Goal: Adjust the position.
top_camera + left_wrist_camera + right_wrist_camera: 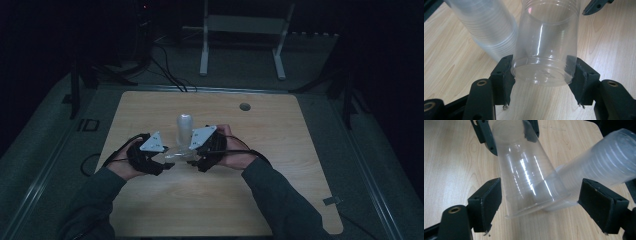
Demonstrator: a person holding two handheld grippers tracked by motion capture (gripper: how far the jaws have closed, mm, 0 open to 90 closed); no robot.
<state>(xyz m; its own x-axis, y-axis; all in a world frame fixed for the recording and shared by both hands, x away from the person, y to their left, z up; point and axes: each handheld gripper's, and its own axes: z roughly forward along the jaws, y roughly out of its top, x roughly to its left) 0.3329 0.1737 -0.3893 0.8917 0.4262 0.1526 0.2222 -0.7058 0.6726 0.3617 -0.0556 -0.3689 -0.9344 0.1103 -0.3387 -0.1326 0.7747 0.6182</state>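
Observation:
A single clear plastic cup (544, 50) lies on its side just above the wooden table (210, 200), between my two grippers. My left gripper (541, 72) is shut on the cup's base, one jaw on each side. My right gripper (540, 200) is open, its jaws standing either side of the cup's rim (529, 212) with a gap on both sides. A stack of clear cups (184, 129) stands upside down on the table just behind the grippers, next to the held cup (526, 172). In the high view, the left gripper (167, 162) and right gripper (195, 161) face each other.
A round cable hole (244, 106) sits in the table's far right part. Beyond the table stand a white frame (242, 40) and dark stands, with cables (170, 75) across the floor. The room around the table is dark.

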